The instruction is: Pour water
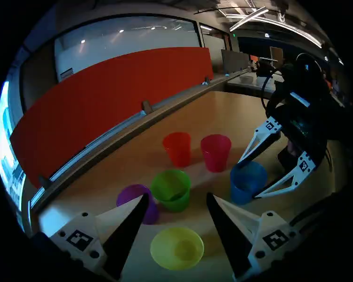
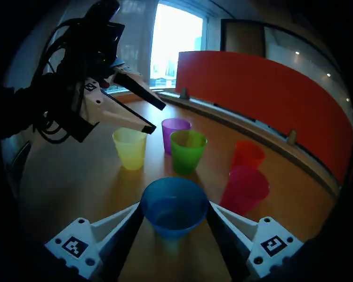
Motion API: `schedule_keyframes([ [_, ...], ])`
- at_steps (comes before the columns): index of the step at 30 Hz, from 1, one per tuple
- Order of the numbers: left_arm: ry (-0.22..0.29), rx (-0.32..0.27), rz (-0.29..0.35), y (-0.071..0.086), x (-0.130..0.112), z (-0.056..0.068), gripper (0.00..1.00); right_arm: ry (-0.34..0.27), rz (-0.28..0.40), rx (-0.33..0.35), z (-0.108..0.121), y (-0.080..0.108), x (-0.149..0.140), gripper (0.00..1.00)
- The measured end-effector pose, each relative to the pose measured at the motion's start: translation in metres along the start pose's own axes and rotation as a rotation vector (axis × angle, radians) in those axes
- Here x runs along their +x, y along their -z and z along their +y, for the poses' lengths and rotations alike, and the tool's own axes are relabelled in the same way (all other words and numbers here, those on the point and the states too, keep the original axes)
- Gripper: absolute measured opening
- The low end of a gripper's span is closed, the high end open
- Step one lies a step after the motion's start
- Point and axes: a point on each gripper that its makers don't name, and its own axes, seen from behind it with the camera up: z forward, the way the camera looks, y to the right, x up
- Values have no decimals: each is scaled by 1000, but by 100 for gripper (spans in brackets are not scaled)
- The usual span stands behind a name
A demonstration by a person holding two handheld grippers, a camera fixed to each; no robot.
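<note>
on the wooden table [image 1: 209,108], off its partitioned edge, the blue plastic cup [image 2: 174,209] is straddled by the right tongs [image 2: 175,207], presumably for lifting and pouring; clamping cannot be told. the left tongs [image 1: 177,196] are held apart, empty.

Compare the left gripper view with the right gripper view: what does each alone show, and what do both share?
Left gripper view: ceiling light strips and the right gripper from outside, open around the blue cup. Right gripper view: a bright window and the left gripper from outside, by the yellow cup. Both: those cups, the green cup, purple cup, orange cup, pink cup, red divider and wooden table.
</note>
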Motion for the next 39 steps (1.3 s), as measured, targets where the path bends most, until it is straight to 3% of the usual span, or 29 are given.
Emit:
schedule_keyframes([
  [14, -1, 10, 9, 2, 6, -2, 90, -10, 125, -44, 6, 22, 34, 92],
  [23, -7, -7, 6, 3, 11, 3, 90, -91, 267, -114, 24, 46, 64, 91],
  [30, -9, -26, -28, -2, 9, 6, 90, -143, 354, -149, 35, 62, 77, 92],
  [39, 7, -74, -102, -14, -1, 11, 90, -132, 400, -179, 41, 74, 87, 91],
])
